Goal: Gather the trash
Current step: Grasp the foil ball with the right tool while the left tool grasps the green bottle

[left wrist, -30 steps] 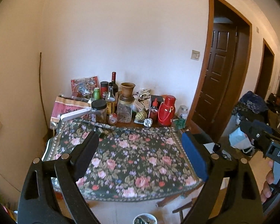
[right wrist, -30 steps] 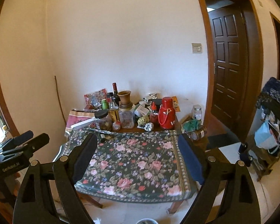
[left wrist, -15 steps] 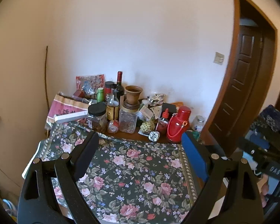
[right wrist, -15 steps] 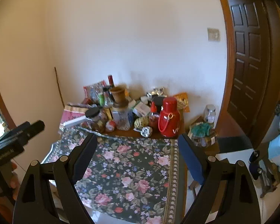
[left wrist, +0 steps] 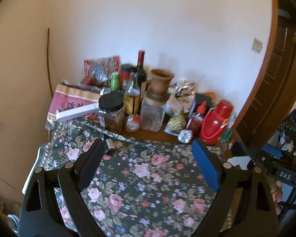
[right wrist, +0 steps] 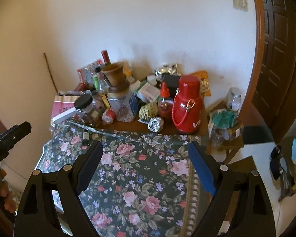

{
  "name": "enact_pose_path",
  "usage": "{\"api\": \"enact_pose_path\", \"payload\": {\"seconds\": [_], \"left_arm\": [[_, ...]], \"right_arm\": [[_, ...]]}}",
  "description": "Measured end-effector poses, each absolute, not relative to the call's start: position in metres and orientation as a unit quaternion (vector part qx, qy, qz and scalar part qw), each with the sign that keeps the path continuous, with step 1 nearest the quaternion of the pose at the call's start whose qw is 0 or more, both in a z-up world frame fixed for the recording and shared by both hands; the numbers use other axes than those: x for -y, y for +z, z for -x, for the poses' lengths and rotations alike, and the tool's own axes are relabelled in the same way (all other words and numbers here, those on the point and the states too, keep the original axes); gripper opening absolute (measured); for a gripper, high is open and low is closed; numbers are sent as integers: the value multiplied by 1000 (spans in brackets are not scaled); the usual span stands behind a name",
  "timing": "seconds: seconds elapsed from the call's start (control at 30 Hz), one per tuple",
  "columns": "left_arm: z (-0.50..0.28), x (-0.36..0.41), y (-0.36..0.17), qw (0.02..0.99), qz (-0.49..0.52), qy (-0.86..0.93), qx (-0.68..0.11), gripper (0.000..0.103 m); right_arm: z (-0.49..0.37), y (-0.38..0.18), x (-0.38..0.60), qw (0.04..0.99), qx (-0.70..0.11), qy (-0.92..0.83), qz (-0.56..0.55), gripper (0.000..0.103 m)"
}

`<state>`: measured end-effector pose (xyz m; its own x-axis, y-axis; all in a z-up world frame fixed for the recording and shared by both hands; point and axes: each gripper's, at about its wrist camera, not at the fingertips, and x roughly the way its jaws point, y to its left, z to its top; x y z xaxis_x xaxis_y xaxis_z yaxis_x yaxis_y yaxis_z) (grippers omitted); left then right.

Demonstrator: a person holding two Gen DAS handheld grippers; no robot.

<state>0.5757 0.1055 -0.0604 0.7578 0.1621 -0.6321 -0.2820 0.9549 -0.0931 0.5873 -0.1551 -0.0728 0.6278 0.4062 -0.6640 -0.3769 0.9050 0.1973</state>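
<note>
A crumpled foil ball lies on the bare wood at the back of the table, just past the floral cloth. A small dark vial lies on the cloth at the left. My left gripper is open and empty above the cloth, short of both. My right gripper is open and empty too, above the cloth with the foil ball ahead of it.
The table's back is crowded: a red thermos, a black-lidded jar, a wine bottle, a clay pot on a glass jar, packets and boxes. A low stool with jars stands right, beside a wooden door.
Both grippers have moved forward and closer to the table, tilting down over it. The clutter and foil ball now look larger. Both stay open and empty.
</note>
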Motion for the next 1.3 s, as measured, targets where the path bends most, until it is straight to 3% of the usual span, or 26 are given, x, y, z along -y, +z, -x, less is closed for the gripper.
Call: {"api": "enact_pose_path", "payload": {"seconds": [0.37, 0.57, 0.83, 0.93, 1.07, 1.1, 1.2, 1.3], "left_arm": [[-675, -227, -180, 864, 155, 143, -458, 90], [-713, -254, -243, 838, 154, 157, -499, 83], [-732, -268, -289, 820, 174, 156, -523, 76], [-734, -270, -294, 821, 167, 154, -524, 76], [-735, -269, -296, 821, 161, 153, -526, 71], [-735, -269, -296, 820, 160, 155, -527, 67], [-739, -274, -300, 815, 171, 161, -530, 61], [-744, -277, -310, 808, 188, 163, -534, 46]], "right_arm": [[-695, -162, 94, 865, -476, 157, -42, 86], [-747, -217, 67, 854, -505, 123, -36, 86], [-794, -265, 59, 854, -513, 64, -50, 85], [-800, -272, 59, 855, -514, 45, -44, 82], [-802, -274, 59, 860, -506, 51, -41, 71], [-801, -272, 59, 863, -501, 56, -39, 68], [-796, -270, 56, 864, -500, 54, -16, 47], [-791, -267, 56, 864, -499, 60, -2, 46]]}}
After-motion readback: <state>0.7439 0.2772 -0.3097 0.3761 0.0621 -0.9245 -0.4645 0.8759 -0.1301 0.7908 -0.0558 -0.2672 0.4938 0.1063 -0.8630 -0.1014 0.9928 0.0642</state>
